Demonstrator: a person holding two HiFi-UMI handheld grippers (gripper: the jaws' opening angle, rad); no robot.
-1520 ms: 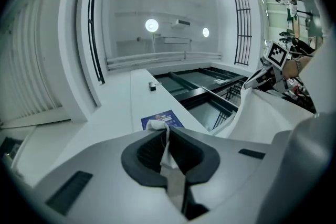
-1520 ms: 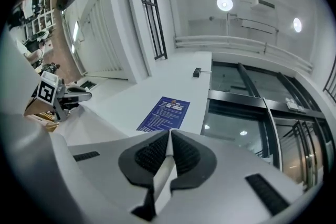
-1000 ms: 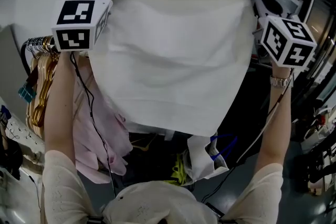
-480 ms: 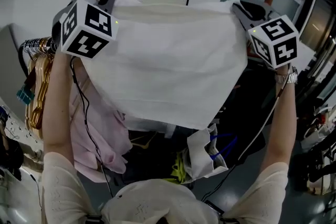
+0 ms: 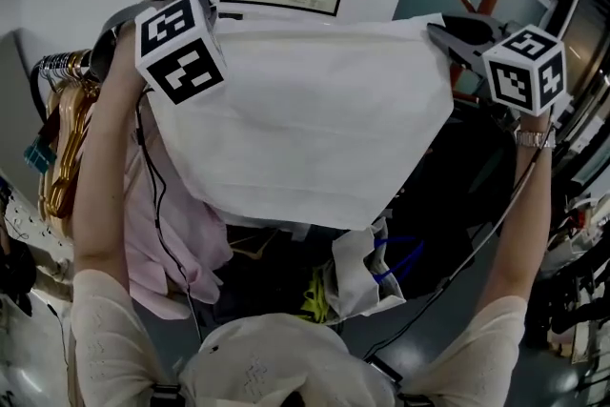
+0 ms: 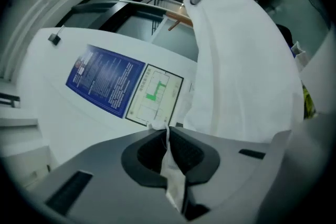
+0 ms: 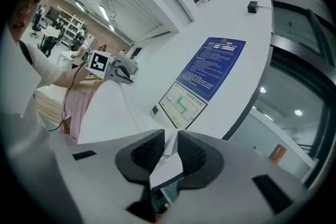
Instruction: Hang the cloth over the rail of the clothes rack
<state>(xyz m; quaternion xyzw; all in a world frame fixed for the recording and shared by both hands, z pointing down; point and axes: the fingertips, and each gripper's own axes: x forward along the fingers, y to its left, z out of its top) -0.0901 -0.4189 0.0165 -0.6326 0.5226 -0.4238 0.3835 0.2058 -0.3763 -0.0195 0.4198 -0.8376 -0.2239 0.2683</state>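
While left gripper point(image 6: 167, 136) fingers clench one cloth point(image 5: 305, 114) corner, right gripper point(image 7: 169, 145) fingers are opening around the opposite corner, straight across

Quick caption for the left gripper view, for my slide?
Left gripper clamped on a corner of the white cloth, with a blue poster and a floor plan on the wall behind.

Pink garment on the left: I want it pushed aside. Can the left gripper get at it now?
Probably not: the left gripper is shut on a corner of the white cloth, raised high, while the pink garment hangs lower, partly behind that cloth.
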